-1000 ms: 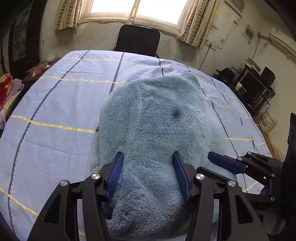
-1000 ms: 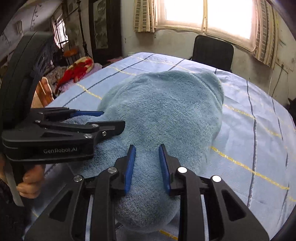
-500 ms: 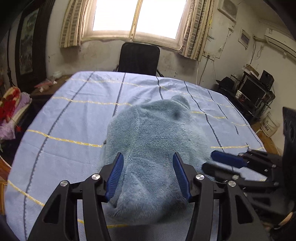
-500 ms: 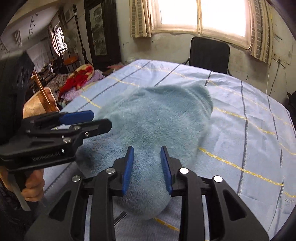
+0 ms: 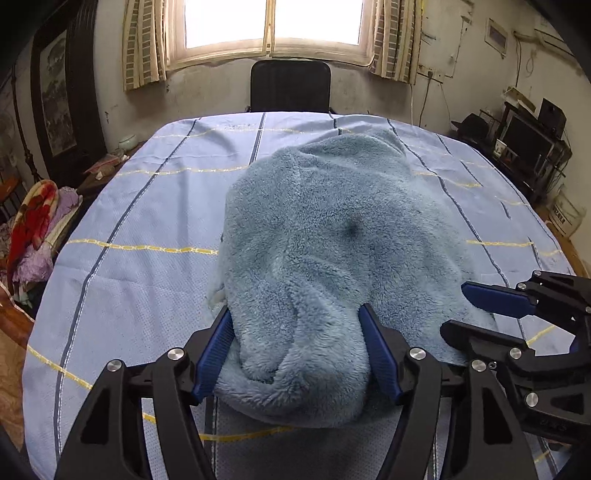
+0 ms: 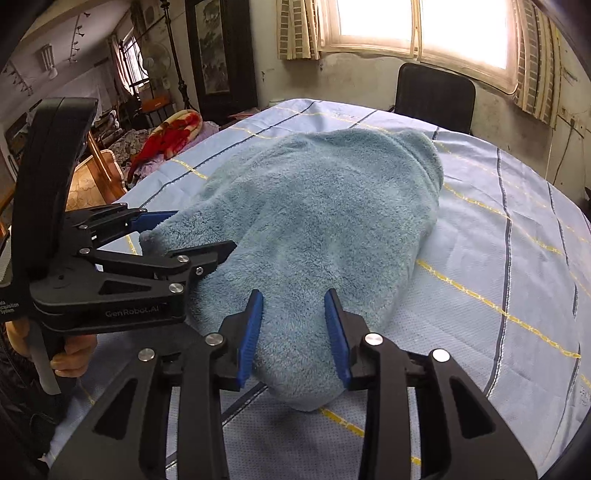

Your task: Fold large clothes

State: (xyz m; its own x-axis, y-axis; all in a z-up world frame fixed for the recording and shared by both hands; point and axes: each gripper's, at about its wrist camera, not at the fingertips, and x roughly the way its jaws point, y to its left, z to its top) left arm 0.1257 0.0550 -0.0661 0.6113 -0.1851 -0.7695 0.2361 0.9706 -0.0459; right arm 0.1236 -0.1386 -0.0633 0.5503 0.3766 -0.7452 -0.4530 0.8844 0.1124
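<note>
garment: fluffy light-blue fleece (image 5: 332, 258), bunched into a rounded heap, sitting on the bench roughly mid-way across, its near end close to the front edge

bench: covered with a pale blue cloth (image 5: 147, 221) with dark stripes and yellow lines

left tool: left tool (image 5: 297, 350) points down at the near end of the fleece, jaws opening right now. The fleece bulges up between the blue pads and they look like they brush its sides, not squeezing it as far as I can see

right tool: right tool (image 6: 293, 328) is just beside it over the same near end, jaws also opening. Fleece between the pads, no pinch visible

hand: a bit of the person's hand (image 6: 70, 354) on the left tool's grip

background: black chair (image 5: 290, 86) at the far side under a bright window (image 5: 273, 22)
</note>
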